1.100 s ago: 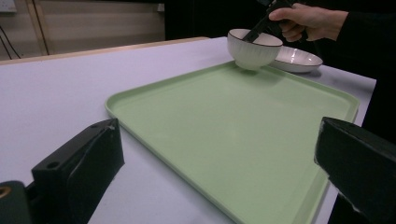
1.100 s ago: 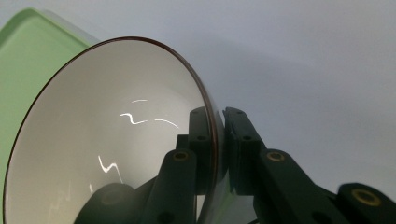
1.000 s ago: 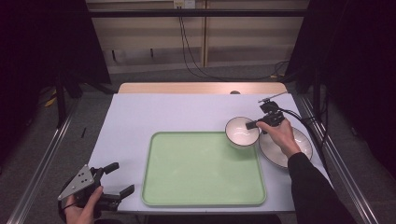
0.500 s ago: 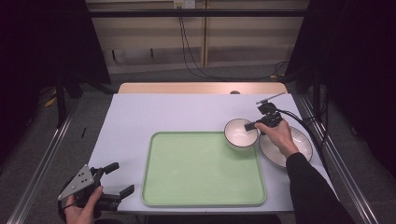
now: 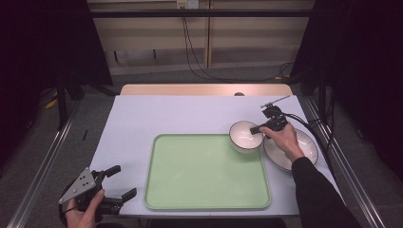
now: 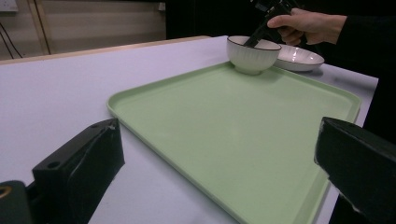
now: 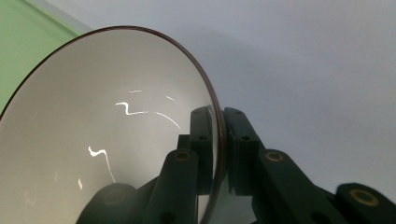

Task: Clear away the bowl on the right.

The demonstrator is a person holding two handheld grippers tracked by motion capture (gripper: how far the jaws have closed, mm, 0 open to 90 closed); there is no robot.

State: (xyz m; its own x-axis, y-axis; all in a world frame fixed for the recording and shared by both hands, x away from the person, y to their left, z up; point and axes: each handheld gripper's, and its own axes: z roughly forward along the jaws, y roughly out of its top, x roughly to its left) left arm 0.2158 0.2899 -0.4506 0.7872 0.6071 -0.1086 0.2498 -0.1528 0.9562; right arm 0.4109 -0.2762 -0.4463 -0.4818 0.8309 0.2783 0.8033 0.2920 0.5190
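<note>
My right gripper (image 5: 259, 129) pinches the bowl (image 5: 245, 136) rim, its jaws partly hidden by the wall, at the green tray's (image 5: 204, 173) far right corner beside the plate (image 5: 304, 152) my hand half covers, while my left gripper (image 5: 116, 183), jaws spread, hangs off the pale surface (image 5: 166, 114) in a dark room.

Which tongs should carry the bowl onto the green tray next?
Right. The right tongs are already clamped on the bowl rim, one jaw inside, one outside. The left tongs sit open at the table's near left corner, far from it.
</note>
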